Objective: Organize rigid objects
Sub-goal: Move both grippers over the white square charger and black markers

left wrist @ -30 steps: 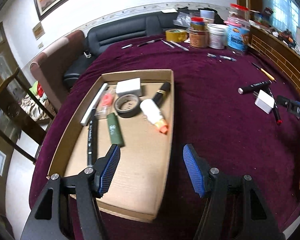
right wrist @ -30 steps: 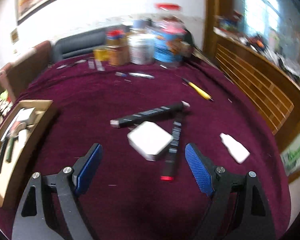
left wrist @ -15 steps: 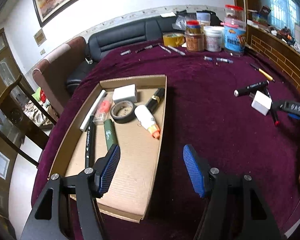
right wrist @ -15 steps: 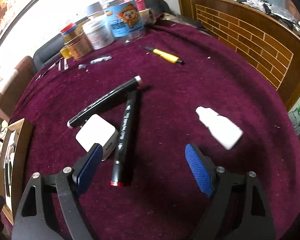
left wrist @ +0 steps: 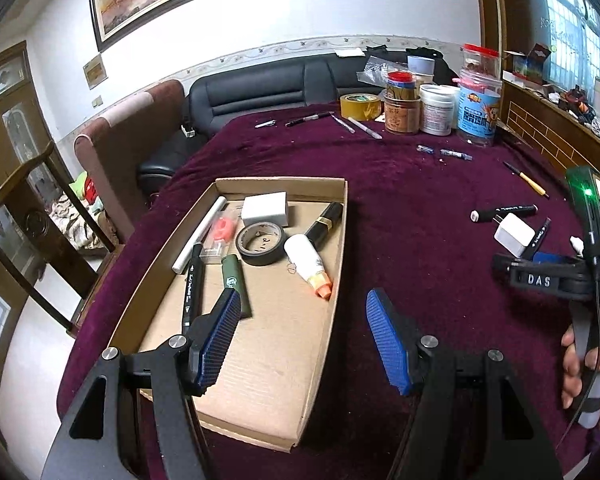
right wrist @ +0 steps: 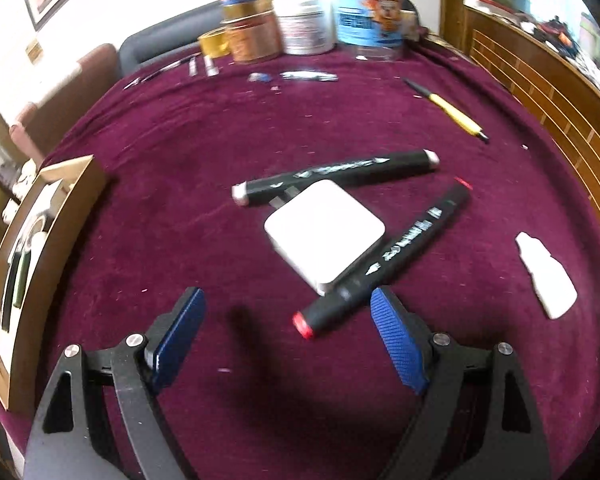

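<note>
My left gripper [left wrist: 302, 336] hangs over the near end of the box [left wrist: 256, 420], its jaws apart with nothing between them. The box is an open cardboard tray and lies on the cloth [left wrist: 420, 208], a dark red one. Inside it I see, from left to right: a white stick [left wrist: 199, 235] along the left wall, a black marker [left wrist: 192, 280] below it, a green lighter [left wrist: 235, 286], a small clear case with a pink part [left wrist: 220, 236], a tape roll [left wrist: 261, 243], a white block [left wrist: 265, 208] near the far wall, a white tube with orange cap [left wrist: 308, 266] and a black tube [left wrist: 325, 226] leaning toward the right wall. The near half of the box floor is bare.

More to the right, my right gripper [right wrist: 288, 332] is low over the cloth, its jaws wide apart and holding nothing. Just in front of it lies a white charger [right wrist: 326, 236]. A marker with grey ends [right wrist: 336, 176] lies behind the charger, across its far corner, near its prongs. A marker with red ends [right wrist: 384, 260] lies along the right side of the charger, and its near red end is between the blue pads [right wrist: 398, 340], closer to the right one. I cannot tell if the pad touches it. Well to the right a small white bottle [right wrist: 546, 276] lies alone. A yellow pen [right wrist: 452, 114] is farther back, and jars [right wrist: 308, 24] stand at the far edge of the cloth.

In the left view a hand [left wrist: 588, 364] holds the right gripper's handle at the right border.
</note>
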`<act>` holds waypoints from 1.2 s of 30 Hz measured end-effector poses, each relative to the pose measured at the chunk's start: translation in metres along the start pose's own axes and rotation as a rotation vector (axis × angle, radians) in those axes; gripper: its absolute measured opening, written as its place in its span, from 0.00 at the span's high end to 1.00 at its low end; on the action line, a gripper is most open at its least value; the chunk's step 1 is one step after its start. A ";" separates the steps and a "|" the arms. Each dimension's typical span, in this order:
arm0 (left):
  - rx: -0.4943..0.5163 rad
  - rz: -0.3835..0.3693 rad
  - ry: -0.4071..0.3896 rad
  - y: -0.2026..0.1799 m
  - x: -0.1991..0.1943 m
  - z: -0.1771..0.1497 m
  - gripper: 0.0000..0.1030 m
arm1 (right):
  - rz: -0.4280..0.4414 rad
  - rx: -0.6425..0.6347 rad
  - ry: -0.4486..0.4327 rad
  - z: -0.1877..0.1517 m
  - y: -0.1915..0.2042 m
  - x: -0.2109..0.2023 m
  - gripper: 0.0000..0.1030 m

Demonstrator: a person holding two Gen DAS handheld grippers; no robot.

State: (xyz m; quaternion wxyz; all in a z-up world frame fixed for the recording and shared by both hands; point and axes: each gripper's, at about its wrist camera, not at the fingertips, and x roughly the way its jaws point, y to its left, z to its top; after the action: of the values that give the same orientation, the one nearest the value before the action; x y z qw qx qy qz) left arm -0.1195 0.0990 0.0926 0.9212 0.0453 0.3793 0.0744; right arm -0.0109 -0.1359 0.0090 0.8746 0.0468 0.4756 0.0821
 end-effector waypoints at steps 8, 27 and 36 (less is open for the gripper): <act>-0.020 -0.008 0.007 0.005 0.004 -0.002 0.42 | 0.037 -0.082 0.005 -0.009 0.022 -0.006 0.18; -0.016 0.002 0.033 0.006 0.012 -0.004 0.42 | -0.085 0.113 -0.173 0.027 -0.030 -0.022 0.18; -0.001 -0.026 0.074 -0.008 0.018 -0.003 0.42 | 0.189 0.120 -0.065 0.041 -0.034 0.017 0.13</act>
State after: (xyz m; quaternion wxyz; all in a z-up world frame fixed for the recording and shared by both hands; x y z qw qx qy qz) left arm -0.1080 0.0940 0.0770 0.9074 0.0370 0.4135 0.0645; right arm 0.0359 -0.1663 0.0120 0.8735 0.1464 0.4446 0.1340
